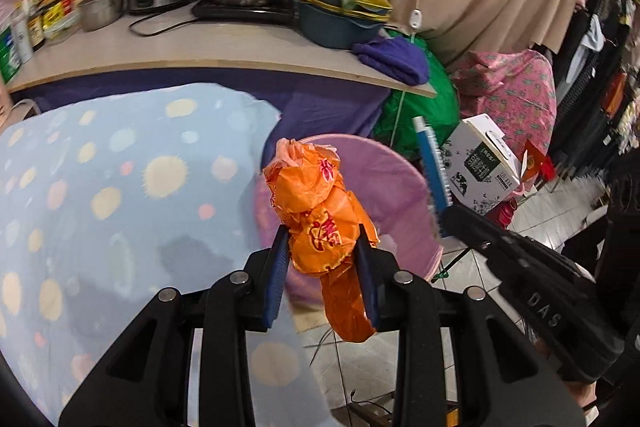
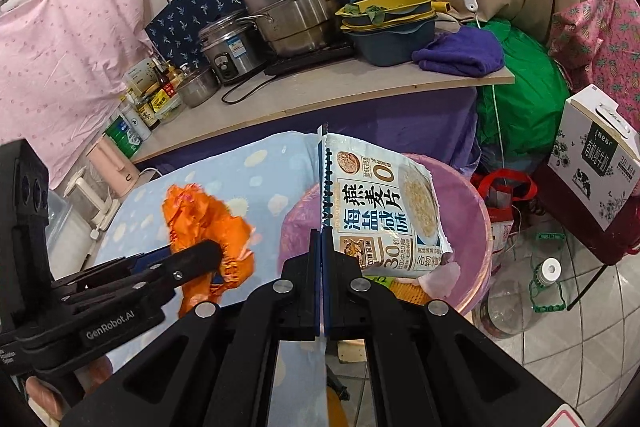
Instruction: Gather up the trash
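Observation:
My left gripper (image 1: 323, 239) is shut on a crumpled orange plastic bag (image 1: 316, 211) and holds it over the near rim of a pink bin (image 1: 400, 187). The bag (image 2: 208, 227) and the left gripper (image 2: 212, 251) also show in the right wrist view. My right gripper (image 2: 322, 231) is shut on the edge of a white oatmeal packet (image 2: 384, 211), which hangs over the pink bin (image 2: 472, 227). In the left wrist view the right gripper (image 1: 444, 211) appears at the bin's right rim with the packet edge-on (image 1: 430, 163). The bin holds some trash (image 2: 412, 287).
A table with a light blue dotted cloth (image 1: 100, 195) lies left of the bin. A counter (image 2: 320, 95) behind carries pots, bowls and bottles. A white milk carton box (image 2: 592, 163), a green bag (image 2: 520, 99) and a clear jug (image 2: 520, 299) stand on the tiled floor at the right.

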Action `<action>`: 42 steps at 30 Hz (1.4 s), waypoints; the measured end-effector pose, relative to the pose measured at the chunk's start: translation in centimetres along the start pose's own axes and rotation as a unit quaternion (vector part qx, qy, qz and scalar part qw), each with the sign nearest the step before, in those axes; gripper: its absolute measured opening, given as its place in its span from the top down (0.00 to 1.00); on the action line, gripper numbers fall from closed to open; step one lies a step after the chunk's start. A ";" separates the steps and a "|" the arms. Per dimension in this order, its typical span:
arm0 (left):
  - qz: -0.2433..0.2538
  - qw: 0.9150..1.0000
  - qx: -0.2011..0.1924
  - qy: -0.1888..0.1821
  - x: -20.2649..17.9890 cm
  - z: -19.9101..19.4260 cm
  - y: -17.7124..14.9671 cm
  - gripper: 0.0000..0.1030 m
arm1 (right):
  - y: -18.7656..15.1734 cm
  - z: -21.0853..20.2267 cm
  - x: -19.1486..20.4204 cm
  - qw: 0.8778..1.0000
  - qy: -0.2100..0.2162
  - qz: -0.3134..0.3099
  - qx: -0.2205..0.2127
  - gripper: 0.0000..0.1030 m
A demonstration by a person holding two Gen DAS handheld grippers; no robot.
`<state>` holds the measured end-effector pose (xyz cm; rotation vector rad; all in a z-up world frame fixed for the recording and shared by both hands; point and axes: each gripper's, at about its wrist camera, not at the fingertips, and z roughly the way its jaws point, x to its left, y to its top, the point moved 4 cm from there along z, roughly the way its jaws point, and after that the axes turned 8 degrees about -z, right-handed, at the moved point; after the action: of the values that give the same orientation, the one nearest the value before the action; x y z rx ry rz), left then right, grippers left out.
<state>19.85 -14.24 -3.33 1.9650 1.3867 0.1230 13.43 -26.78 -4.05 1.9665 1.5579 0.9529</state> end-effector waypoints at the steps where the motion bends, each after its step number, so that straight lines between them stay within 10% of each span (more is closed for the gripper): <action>1: 0.009 1.000 0.000 -0.002 -0.5 0.7 0.1 0.70 | 0.1 0.6 -0.5 1.000 -0.001 0.000 0.003 0.99; 12: 0.045 0.998 0.036 0.003 -2.2 9.1 0.2 0.69 | -0.5 6.4 -4.1 0.999 -0.017 0.008 0.041 0.97; 16: 0.040 0.998 0.043 0.038 -1.4 10.7 0.0 0.43 | -0.8 7.0 -4.7 0.998 -0.043 0.006 0.041 0.88; 22: 0.023 0.998 0.027 0.047 -0.3 9.8 0.1 0.32 | -0.9 6.0 -5.8 0.998 -0.053 0.022 0.028 0.64; 42: 0.017 0.993 -0.028 0.114 0.9 0.7 -2.0 0.22 | -2.3 -0.9 -1.6 0.997 -0.074 -0.010 0.009 0.47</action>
<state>18.94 -13.51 -5.36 1.9770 1.4755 0.4079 11.04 -27.84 -5.45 1.9812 1.5053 0.7685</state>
